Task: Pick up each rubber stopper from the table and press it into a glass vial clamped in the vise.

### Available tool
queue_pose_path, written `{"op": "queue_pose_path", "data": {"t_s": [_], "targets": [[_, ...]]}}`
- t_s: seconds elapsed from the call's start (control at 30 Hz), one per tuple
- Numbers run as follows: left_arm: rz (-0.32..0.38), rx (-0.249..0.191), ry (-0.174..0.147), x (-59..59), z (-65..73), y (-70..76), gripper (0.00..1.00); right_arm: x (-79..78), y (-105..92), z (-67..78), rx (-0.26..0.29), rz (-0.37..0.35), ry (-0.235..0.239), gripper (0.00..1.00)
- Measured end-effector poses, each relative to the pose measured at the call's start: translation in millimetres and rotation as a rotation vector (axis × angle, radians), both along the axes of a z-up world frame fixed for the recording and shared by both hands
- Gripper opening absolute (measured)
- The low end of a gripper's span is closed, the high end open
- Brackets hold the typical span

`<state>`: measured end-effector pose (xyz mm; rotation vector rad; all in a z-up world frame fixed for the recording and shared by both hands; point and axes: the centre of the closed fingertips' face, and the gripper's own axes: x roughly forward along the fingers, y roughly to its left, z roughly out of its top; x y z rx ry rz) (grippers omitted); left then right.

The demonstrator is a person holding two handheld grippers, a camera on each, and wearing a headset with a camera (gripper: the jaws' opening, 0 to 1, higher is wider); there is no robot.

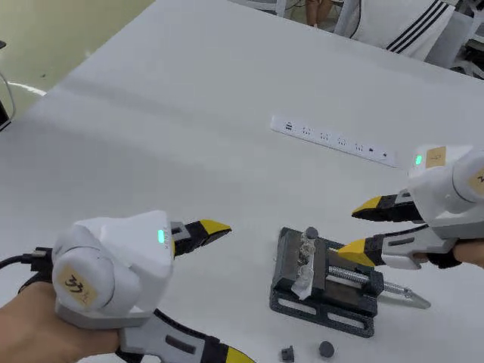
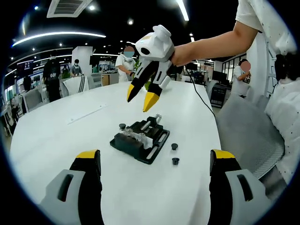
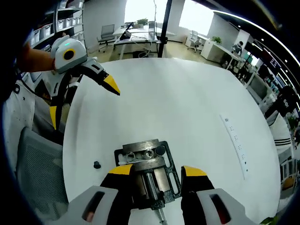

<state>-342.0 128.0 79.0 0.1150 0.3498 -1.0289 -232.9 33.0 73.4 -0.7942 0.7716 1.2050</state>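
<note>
A black vise (image 1: 355, 296) (image 2: 151, 146) (image 3: 165, 177) sits on the white table and clamps a row of small glass vials (image 1: 305, 257) (image 3: 131, 155). The far vial wears a dark stopper (image 1: 311, 233) (image 2: 122, 126) (image 3: 161, 150). Two loose dark rubber stoppers (image 1: 326, 349) (image 2: 174, 146) lie on the table beside the vise, one of them at the head view's bottom edge (image 1: 287, 353) (image 2: 175, 161) (image 3: 97, 164). My left gripper (image 1: 227, 291) (image 2: 154, 157) (image 3: 82, 101) is open wide, left of the vise. My right gripper (image 1: 359, 229) (image 3: 157, 171) (image 2: 140, 97) hovers open just right of the vise, holding nothing.
A white power strip (image 1: 333, 140) (image 2: 86, 115) (image 3: 236, 143) lies on the table beyond the vise. The vise's screw handle (image 1: 404, 293) sticks out to the right. People sit and stand past the table's far edge. An office chair (image 2: 243, 126) stands by the near edge.
</note>
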Motion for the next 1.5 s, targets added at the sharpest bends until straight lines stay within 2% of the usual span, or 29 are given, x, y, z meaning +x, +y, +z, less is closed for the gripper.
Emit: {"op": "queue_pose_path", "data": {"t_s": [0.33,0.67,0.8,1.03,1.2,1.33,1.43,1.5], "targets": [[-0.023,0.028,0.009,-8.9,-0.6,-5.0,0.96,-17.6,-29.8,5.8,0.04,-0.054,0.0,0.44],[-0.041,0.068,0.024,-15.3,-7.1,-7.3,0.91,-42.0,-53.4,10.1,0.102,-0.098,0.001,0.53],[-0.048,0.086,0.03,-16.8,-8.4,-10.2,0.89,-51.5,-64.6,12.8,0.145,-0.121,0.0,0.58],[-0.063,0.122,0.037,-16.5,-13.0,-18.2,0.79,-69.9,-77.8,18.2,0.218,-0.15,-0.002,0.64],[-0.081,0.149,0.058,-17.8,-19.8,-26.1,0.73,-82.0,-82.5,20.3,0.273,-0.162,0.003,0.68],[-0.093,0.175,0.07,-20.3,-22.6,-33.9,0.67,-89.9,-88.5,16.3,0.287,-0.166,0.007,0.69],[-0.104,0.211,0.098,-21.8,-29.3,-38.9,0.64,-95.8,-92.8,15.2,0.306,-0.173,0.01,0.7],[-0.123,0.215,0.085,-22.4,-30.9,-40.9,0.62,-98.1,-95.4,14.3,0.312,-0.177,0.012,0.71]]}}
